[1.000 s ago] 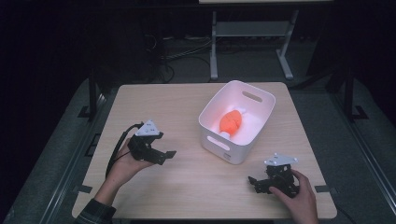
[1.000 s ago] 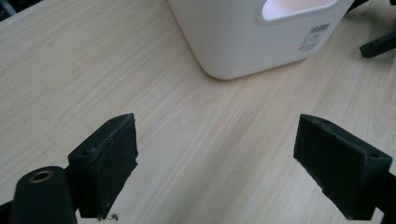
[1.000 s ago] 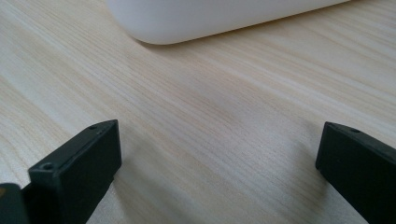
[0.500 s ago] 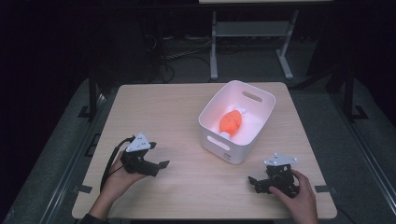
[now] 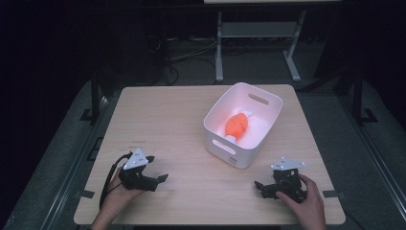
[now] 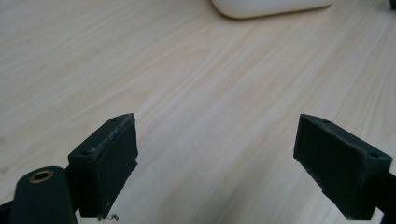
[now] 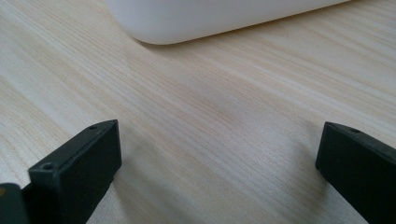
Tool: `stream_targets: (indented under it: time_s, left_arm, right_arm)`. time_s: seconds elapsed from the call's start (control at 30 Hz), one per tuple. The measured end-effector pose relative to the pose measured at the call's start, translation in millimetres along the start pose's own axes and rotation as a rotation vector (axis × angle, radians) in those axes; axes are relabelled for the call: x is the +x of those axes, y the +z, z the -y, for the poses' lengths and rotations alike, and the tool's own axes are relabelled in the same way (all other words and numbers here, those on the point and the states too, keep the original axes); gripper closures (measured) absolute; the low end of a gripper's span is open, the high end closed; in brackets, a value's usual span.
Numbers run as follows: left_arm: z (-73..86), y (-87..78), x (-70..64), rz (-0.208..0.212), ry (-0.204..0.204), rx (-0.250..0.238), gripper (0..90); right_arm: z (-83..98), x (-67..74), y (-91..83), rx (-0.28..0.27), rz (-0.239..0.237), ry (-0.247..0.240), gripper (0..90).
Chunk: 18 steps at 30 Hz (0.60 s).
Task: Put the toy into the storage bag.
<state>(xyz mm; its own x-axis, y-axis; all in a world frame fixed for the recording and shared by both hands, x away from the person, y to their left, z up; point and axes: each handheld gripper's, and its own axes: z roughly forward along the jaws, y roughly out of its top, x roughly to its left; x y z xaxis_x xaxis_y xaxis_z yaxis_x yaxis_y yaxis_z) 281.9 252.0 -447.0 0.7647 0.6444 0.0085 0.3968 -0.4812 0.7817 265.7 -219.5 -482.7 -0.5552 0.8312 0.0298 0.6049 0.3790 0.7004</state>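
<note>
A white plastic bin with handle slots stands on the right half of the wooden table. An orange object lies inside it on something white. My left gripper rests low on the table's front left, held by a hand, open with nothing between its jaws. In the left gripper view its jaws stand wide apart over bare wood, the bin's base far ahead. My right gripper sits at the front right, open and empty. Its jaws face the bin's lower wall.
The table's front edge runs just below both hands. Beyond the far edge stand a white metal stand and cables on a dark floor. Bare wood lies between the two grippers and left of the bin.
My left gripper has moved back toward the table's front edge and settled low on the wood. The right gripper has stayed put.
</note>
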Motion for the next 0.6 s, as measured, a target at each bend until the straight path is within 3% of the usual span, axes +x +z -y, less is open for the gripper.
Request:
stream_targets:
  time_s: [0.3, 0.6]
  left_arm:
    - [20.6, -1.5, 0.8, -0.016, -0.036, 0.038, 12.7]
    - [39.6, -7.6, 5.3, -0.091, -0.085, 0.085, 12.7]
  right_arm:
    - [0.0, 0.0, 0.0, 0.0, 0.0, 0.0, 0.0]
    - [0.0, 0.0, 0.0, 0.0, 0.0, 0.001, 0.0]
